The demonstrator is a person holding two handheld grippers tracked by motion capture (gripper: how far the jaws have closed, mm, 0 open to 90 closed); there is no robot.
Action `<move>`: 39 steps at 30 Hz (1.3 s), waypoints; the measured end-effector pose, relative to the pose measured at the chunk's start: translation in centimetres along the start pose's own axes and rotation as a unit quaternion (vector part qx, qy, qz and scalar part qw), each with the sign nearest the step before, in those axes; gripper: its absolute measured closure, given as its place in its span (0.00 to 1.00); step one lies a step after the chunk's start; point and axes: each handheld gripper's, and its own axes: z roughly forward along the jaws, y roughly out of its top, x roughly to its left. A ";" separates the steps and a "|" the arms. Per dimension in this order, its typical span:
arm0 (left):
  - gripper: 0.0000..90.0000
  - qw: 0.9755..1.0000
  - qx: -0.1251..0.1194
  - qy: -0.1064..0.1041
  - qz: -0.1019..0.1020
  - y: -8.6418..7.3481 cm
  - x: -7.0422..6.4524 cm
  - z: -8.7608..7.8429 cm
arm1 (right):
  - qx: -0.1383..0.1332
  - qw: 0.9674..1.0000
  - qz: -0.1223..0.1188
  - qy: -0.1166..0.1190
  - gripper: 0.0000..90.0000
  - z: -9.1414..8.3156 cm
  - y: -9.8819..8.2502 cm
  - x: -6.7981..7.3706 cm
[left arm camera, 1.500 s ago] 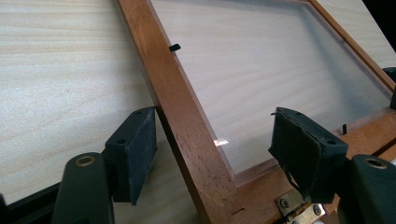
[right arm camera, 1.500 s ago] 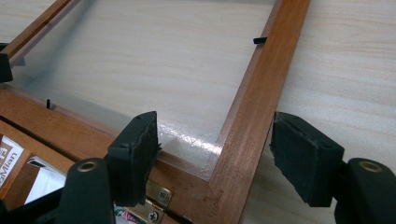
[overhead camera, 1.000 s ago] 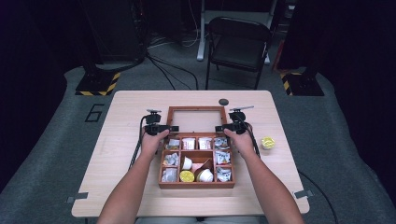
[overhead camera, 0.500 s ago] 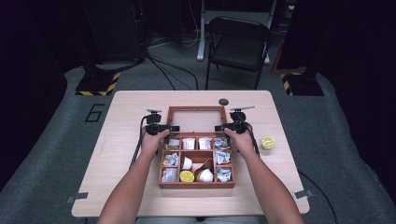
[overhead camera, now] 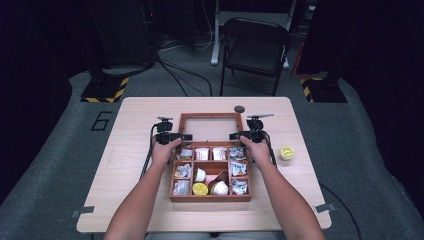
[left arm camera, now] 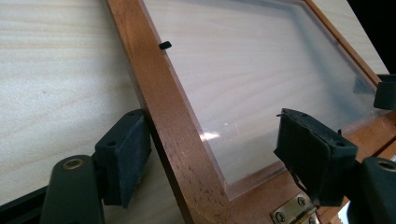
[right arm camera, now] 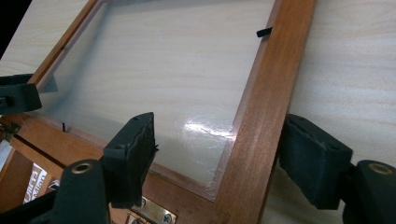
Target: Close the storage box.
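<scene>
A wooden compartment box (overhead camera: 210, 198) stands at the table's middle with its clear-panelled lid (overhead camera: 209, 116) swung open and lying flat behind it. My left gripper (overhead camera: 180, 135) (left arm camera: 217, 158) is open astride the lid's left rail (left arm camera: 159, 102) near the brass hinge (left arm camera: 292, 212); one pad is against the rail's outer edge, the other over the clear panel. My right gripper (overhead camera: 241, 135) (right arm camera: 223, 158) is open astride the right rail (right arm camera: 266, 93) in the same way. Both pairs of jaws have just been closing, each with its rail between them.
The box holds several sachets, small cups and a yellow-lidded cup (overhead camera: 200, 188). Another yellow cup (overhead camera: 286, 152) sits on the table (overhead camera: 130, 165) at the right, and a small dark disc (overhead camera: 239, 108) lies behind the lid. A folding chair (overhead camera: 255, 45) stands beyond the table.
</scene>
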 end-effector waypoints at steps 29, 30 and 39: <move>0.35 0.996 -0.065 -0.016 0.059 0.7 -2.9 -4.9 | -0.074 0.993 -0.086 -0.012 0.37 -4.8 0.0 3.0; 0.35 0.996 -0.066 -0.016 0.064 0.6 -3.0 -5.0 | -0.074 0.993 -0.089 -0.012 0.37 -5.0 -0.1 3.2; 0.35 0.992 -0.085 -0.032 0.083 0.1 -3.7 -6.5 | -0.093 0.989 -0.111 -0.011 0.37 -6.2 -1.3 3.9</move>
